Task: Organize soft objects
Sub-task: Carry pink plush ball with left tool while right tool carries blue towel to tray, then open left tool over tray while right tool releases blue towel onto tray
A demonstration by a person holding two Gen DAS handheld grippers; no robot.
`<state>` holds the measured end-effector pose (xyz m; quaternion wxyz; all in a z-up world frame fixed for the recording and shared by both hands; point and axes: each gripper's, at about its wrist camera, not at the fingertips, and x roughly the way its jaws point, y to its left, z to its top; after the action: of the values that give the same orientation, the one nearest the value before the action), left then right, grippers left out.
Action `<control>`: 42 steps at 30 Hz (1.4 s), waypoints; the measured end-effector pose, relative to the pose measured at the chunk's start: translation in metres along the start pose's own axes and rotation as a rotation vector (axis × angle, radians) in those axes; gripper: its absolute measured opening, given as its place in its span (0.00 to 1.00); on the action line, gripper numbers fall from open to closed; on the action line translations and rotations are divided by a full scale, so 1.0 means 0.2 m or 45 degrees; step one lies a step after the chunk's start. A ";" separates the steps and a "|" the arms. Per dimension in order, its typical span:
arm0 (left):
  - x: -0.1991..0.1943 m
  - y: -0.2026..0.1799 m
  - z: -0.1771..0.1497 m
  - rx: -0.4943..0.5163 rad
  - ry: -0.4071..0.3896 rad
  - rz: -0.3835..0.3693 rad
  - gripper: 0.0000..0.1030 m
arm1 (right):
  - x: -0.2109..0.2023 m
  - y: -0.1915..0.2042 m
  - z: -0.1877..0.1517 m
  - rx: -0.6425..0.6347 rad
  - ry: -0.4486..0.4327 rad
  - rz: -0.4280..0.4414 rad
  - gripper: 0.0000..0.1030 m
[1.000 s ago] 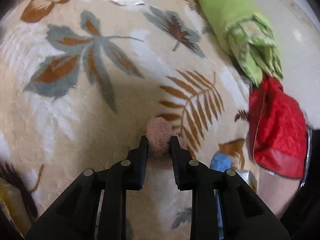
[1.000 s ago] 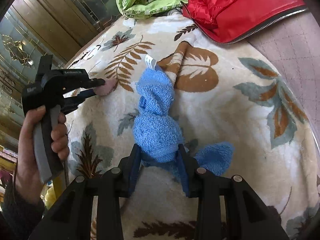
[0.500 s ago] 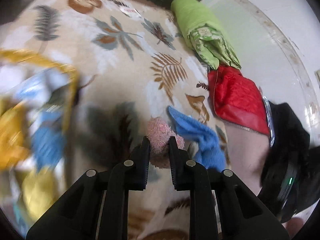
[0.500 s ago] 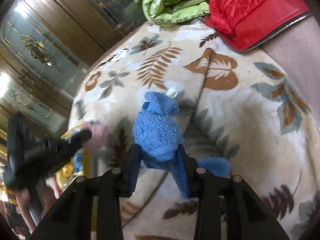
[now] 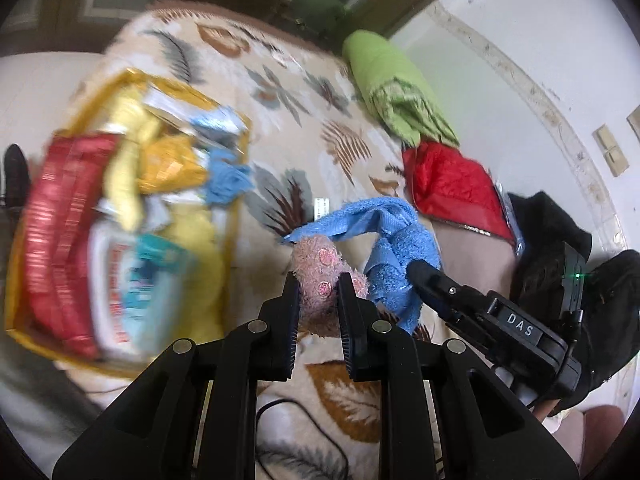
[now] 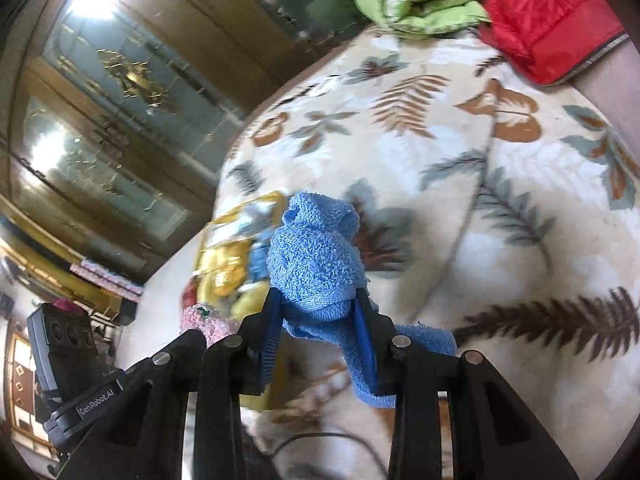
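We hold a pink sock (image 5: pixel 320 280) in the left gripper (image 5: pixel 318 296) and a blue towel (image 6: pixel 316 264) in the right gripper (image 6: pixel 318 316), above the blanket (image 6: pixel 480 208) beside the yellow box (image 5: pixel 120 84).

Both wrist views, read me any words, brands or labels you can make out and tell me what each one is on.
"DAS": white letters on the body of the right gripper, seen from the left wrist view.
"GenRobot.AI": small white print on the body of the left gripper, seen from the right wrist view.
Packets in the yellow box: red and blue printing, too blurred to read.
White tag on the leaf-print blanket: too small to read.
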<state>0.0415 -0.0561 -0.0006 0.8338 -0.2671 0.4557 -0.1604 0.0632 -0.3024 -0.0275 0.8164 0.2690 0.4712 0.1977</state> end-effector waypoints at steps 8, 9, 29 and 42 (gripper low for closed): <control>-0.23 0.22 0.11 -0.077 -0.100 0.047 0.17 | 0.09 0.32 0.08 -0.058 -0.003 0.101 0.33; -0.24 0.24 0.14 -0.079 -0.106 0.061 0.17 | 0.12 0.37 0.11 -0.063 -0.004 0.113 0.33; 0.02 0.64 0.20 -0.126 0.060 0.120 0.17 | 0.79 0.64 0.11 -0.184 0.191 0.025 0.33; 0.01 0.62 0.12 -0.116 0.013 0.068 0.47 | 0.81 0.72 0.07 -0.267 0.209 0.065 0.51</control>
<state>0.0659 0.0510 -0.0642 0.8223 -0.2917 0.4739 -0.1185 0.1443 -0.1010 -0.0398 0.7935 0.1770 0.5063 0.2878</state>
